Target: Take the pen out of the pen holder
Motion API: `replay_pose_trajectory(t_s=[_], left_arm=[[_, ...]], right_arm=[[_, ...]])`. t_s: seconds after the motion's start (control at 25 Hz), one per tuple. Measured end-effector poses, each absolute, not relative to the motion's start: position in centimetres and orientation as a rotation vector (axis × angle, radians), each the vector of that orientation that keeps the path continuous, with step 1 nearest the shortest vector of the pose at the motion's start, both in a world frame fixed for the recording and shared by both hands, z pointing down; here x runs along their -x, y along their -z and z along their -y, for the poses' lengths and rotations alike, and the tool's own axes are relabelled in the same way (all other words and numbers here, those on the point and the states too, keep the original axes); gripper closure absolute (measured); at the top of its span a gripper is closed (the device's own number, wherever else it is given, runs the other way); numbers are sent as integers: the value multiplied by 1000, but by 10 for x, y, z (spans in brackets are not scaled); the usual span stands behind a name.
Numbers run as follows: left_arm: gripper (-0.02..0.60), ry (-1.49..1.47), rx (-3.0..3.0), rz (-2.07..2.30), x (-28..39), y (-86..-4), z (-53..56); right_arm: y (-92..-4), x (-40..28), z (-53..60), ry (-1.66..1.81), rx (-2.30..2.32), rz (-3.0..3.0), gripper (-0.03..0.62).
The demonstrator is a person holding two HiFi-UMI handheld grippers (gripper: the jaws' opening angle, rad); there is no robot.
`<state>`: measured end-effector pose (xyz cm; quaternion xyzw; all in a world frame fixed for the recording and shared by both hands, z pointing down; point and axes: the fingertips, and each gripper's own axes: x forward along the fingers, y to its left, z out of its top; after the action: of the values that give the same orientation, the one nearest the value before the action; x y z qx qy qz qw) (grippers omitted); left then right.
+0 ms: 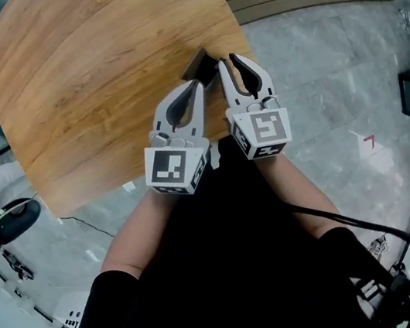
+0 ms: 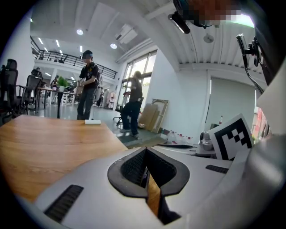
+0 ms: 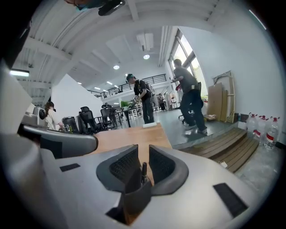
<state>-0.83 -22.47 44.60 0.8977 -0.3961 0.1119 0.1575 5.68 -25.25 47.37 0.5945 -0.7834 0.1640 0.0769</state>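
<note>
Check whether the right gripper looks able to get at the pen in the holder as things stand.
Probably yes. In the right gripper view the pen stands up out of the pen holder, right between the open jaws of the right gripper, with nothing else in the gap.

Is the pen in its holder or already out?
In. The right gripper view shows the pen standing upright in the dark pen holder, with only its top poking out.
</note>
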Motion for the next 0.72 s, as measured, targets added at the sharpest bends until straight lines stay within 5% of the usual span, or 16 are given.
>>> replay_pose_trajectory(t_s=[0.72], left_arm=[[575,-113,-2698,1203,8,-343,220]], right_arm=[[-328,-36,211,-102,-1758,2485,580]])
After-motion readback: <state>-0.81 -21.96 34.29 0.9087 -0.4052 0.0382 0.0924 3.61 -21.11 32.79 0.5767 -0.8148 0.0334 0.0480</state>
